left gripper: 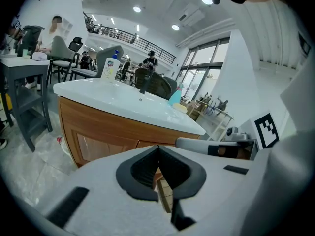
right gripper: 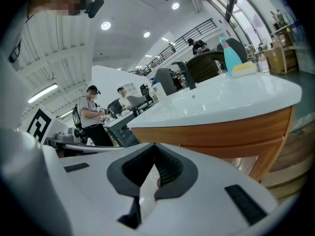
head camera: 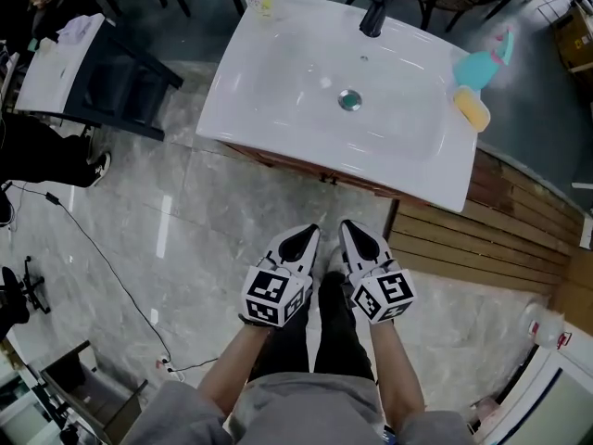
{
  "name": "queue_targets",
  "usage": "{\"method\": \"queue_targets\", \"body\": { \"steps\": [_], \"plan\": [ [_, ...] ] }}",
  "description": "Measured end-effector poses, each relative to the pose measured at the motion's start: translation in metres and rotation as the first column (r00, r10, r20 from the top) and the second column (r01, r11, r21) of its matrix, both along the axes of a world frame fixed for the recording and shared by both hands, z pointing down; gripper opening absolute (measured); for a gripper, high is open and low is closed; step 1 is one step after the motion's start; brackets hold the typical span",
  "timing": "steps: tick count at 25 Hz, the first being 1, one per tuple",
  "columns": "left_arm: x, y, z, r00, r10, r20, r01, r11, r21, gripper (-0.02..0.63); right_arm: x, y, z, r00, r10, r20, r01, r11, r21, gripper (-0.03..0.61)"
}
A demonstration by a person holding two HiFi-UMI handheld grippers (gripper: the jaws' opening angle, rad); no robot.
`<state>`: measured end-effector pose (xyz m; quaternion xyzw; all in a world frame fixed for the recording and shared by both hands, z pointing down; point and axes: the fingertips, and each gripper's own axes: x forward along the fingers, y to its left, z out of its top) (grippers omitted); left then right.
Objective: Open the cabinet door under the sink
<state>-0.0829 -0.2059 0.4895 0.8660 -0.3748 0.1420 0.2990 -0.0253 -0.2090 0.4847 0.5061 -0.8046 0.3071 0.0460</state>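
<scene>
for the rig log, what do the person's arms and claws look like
Both the left claw and right claw are white pointed shells with black ribbed pads. Each carries a cube of black-and-white square markers. No cables show. The sleeves are grey.

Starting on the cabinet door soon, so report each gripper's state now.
Left gripper: closed, holding nothing.
Right gripper: closed, holding nothing.

Between our left tool, right tool and the cabinet, we see mid-frame floor lying bare. The sink overhangs above; wooden boards crowd the right, and a cable trails across the lower left.
</scene>
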Motion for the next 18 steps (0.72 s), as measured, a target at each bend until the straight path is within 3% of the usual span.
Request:
{"method": "queue_targets", "body": {
  "steps": [18],
  "plan": [
    [0.019, -0.015, 0.066, 0.998, -0.036, 0.058, 0.035, 0.999, 0.010, 0.008, 0.023, -0.017, 0.075, 0.994, 0.065, 0.085, -0.062, 0.998, -0.031, 0.012]
  ]
}}
